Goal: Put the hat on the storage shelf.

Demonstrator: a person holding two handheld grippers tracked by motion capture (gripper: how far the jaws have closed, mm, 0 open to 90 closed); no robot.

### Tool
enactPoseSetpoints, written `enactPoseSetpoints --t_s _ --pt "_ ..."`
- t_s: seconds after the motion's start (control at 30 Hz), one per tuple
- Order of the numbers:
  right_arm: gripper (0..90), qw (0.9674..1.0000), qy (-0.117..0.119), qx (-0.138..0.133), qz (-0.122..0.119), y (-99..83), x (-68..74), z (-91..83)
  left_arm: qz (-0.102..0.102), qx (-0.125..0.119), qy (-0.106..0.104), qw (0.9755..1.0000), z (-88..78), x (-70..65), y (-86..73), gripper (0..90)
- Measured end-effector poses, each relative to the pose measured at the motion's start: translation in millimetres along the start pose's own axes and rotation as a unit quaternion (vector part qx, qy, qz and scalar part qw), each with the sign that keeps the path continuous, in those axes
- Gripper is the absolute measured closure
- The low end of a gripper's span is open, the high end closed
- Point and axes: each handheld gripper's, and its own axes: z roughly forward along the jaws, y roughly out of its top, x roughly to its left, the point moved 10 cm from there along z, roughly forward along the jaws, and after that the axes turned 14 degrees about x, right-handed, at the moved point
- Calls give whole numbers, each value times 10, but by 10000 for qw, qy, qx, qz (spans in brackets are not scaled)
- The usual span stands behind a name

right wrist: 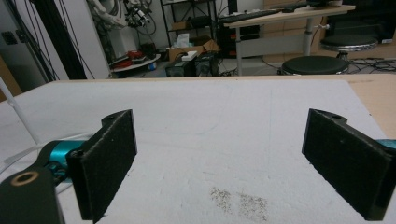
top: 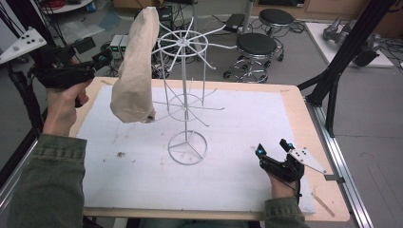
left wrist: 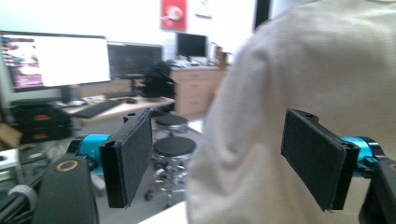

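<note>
Nearest the person, the right tongs [top: 273, 147] rest low on the surface [top: 247, 190] close to its near right corner, held in the right hand [top: 283, 183]. Their jaws stand wide apart with nothing between them; the right gripper view looks out over bare white padding [right wrist: 224, 121] with a small patch of dark specks [right wrist: 240, 201] just ahead. From there the padding runs open toward the far edge, and a strip of bare wood [top: 309, 118] borders it on the right.

Near the middle of the surface stands the white wire rack [top: 186, 95], its round base ring [top: 188, 147] flat on the padding and well apart from the right tongs, with free padding on all sides of the ring. Thin arms spread from the pole at mid-height and from a wheel-shaped ring at the top.

The beige cloth bag [top: 135, 71] hangs from the upper left arms of the rack, its lower end clear of the padding and out over the left half of the surface.

Farther left, above the surface's left edge, the left tongs [top: 102, 59] are held up level, pointing at the bag. In the left gripper view the bag [left wrist: 299, 70] lies just beyond the two pads [left wrist: 133, 156], which stand released and apart from it, gripping nothing.
</note>
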Motion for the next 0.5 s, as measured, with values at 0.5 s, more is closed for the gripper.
enactPoseSetpoints --t_s 0.5 --pt "93 10000 -14 18 22 -7 9 -2 -168 -279 867 9957 -226 297 -225 242"
